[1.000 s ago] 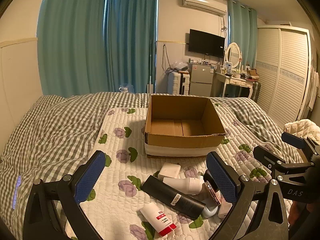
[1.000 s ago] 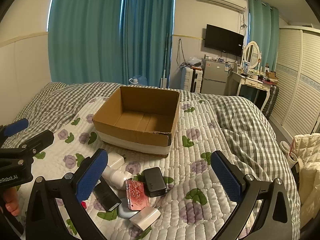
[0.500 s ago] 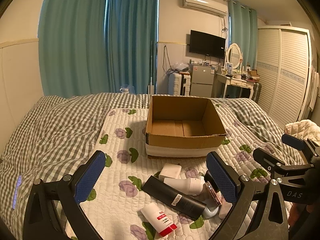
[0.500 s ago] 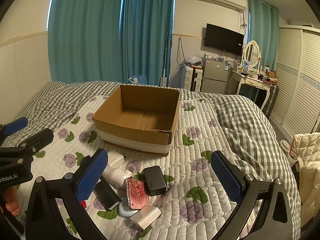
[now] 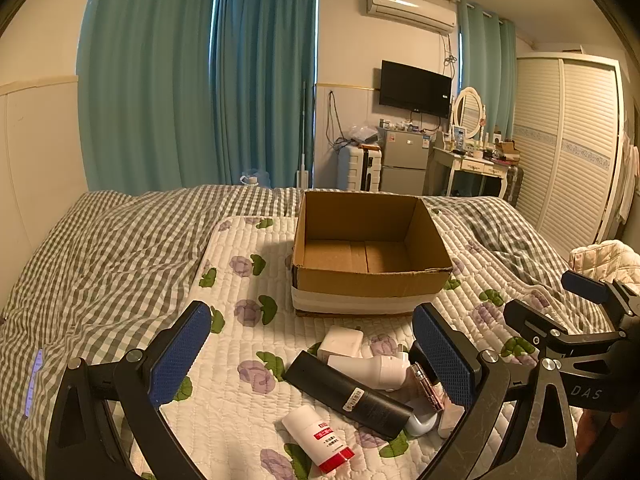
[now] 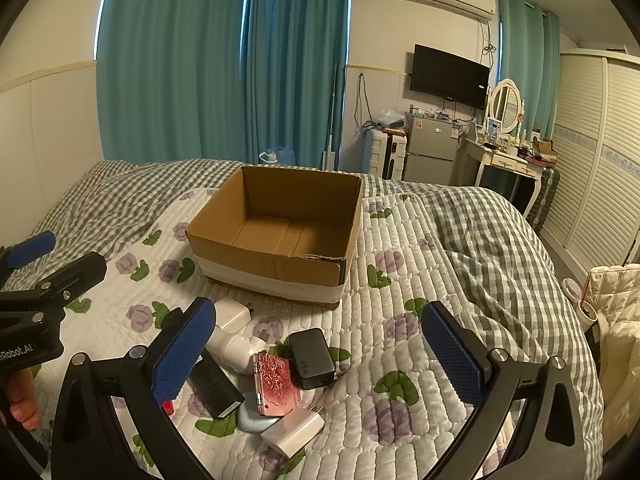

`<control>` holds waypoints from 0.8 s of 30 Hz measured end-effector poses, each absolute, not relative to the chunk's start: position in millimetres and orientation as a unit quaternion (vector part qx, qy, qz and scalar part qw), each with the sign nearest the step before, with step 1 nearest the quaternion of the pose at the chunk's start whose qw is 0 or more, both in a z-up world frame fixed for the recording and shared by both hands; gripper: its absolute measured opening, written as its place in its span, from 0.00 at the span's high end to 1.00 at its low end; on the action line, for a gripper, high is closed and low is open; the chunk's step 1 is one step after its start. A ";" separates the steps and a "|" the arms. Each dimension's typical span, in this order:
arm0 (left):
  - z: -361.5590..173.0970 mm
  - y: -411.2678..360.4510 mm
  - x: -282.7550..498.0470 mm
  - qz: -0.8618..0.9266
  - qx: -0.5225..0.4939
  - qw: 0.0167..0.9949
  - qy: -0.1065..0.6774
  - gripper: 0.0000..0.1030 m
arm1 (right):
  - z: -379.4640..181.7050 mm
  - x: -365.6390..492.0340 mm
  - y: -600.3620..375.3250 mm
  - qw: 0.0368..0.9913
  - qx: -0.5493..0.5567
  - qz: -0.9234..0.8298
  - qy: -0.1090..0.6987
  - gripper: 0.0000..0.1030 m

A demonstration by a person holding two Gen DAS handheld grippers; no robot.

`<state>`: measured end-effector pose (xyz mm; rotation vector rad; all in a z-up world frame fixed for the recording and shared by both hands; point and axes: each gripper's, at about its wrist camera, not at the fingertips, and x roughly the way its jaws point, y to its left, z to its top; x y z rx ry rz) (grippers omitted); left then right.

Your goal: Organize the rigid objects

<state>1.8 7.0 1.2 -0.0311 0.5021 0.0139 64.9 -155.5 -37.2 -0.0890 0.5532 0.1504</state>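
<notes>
Both grippers, left gripper (image 5: 312,354) and right gripper (image 6: 318,348), spread wide, holding nothing, hovering over clutter (chargers, tubes, phone) heaped on bed (image 6: 420,280); empty box (image 6: 280,236) just beyond, likely destination.

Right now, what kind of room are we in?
Most likely a bedroom: the work surface is a bed with a checked cover, and behind it stand a louvred wardrobe and a dressing table with an oval mirror.

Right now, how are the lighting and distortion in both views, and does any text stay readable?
Left wrist view: warm yellow cast, curtains bowed by the fisheye, dark corners. Right wrist view: cooler, sharp enough to read "65" on the black charger; wardrobe curved at the edge.
</notes>
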 end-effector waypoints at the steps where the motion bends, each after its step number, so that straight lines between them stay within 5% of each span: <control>1: 1.2 7.0 1.8 0.007 -0.015 0.968 0.249 0.00 | -37.2 64.8 -155.8 0.958 -0.044 0.074 0.273 0.00; 24: 1.7 6.2 0.9 0.007 -0.017 0.969 0.245 0.00 | -36.3 64.8 -152.5 0.958 -0.045 0.075 0.271 0.00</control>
